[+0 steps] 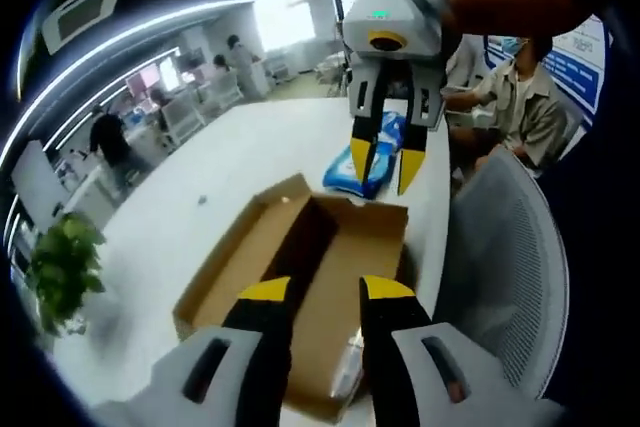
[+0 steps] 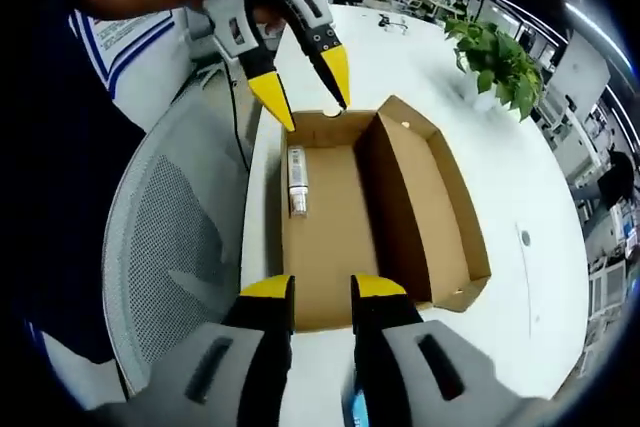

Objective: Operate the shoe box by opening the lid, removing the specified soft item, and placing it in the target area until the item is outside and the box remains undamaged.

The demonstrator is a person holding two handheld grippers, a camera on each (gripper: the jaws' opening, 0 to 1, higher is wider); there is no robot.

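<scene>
One open cardboard shoe box was seen lying on a white table, its lid swung back beside the tray so that two brown compartments lay side by side. In the right gripper view, a small white label or packet was seen lying flat on the floor of the left compartment, near the far wall; what it was could not be told. The other compartment was seen bare.

A blue soft pack was found outside the box, lying on the table just beyond the box's far end in the left gripper view.

The left gripper was held above the near end of the box, its yellow-tipped fingers parted by a modest gap with nothing gripped between them. The right gripper was likewise held over the opposite end of the box, its fingers a little apart and holding nothing. In the left gripper view the right gripper was seen hanging over the blue pack, tips pointing down and spread; whether they touched the pack could not be told.

A mesh-backed chair was shown beside the table in both views. A potted plant was seen on the table. Seated people and office desks were shown in the left gripper view.
</scene>
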